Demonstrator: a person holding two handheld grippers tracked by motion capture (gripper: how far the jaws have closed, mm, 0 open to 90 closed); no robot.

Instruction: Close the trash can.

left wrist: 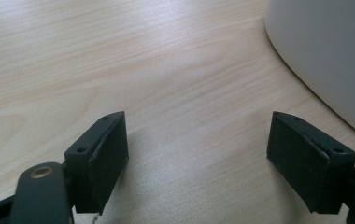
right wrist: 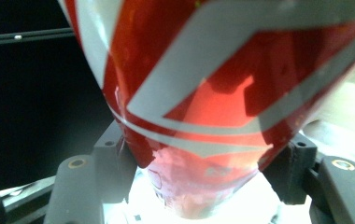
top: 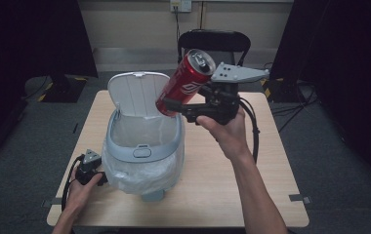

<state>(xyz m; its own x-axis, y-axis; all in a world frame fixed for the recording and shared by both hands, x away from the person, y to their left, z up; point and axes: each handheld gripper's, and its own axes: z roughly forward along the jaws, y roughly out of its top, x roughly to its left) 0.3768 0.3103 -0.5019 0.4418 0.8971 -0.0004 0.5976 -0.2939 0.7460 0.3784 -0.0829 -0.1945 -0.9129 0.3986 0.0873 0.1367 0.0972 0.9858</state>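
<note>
The right gripper is seen right of centre in the high view, raised above the table, its jaws clamped on the lower body of a red drinks can. In the right gripper view the can is gripped between both jaws, pressed on either side. The can is held tilted, its long axis running from lower left to upper right of the high view, the opened top uppermost and its base lowest. The base is judged to hang over the far right edge of the open waste bin, which stands at centre left of the frame with its lid swung up and a clear liner draped over the rim. The bin mouth lies down and to the left of the right gripper, and this hand is the nearer for a drop.

The left gripper rests at the lower left, by the bin's base. Its jaws are spread wide and hold nothing over the wooden table.
</note>
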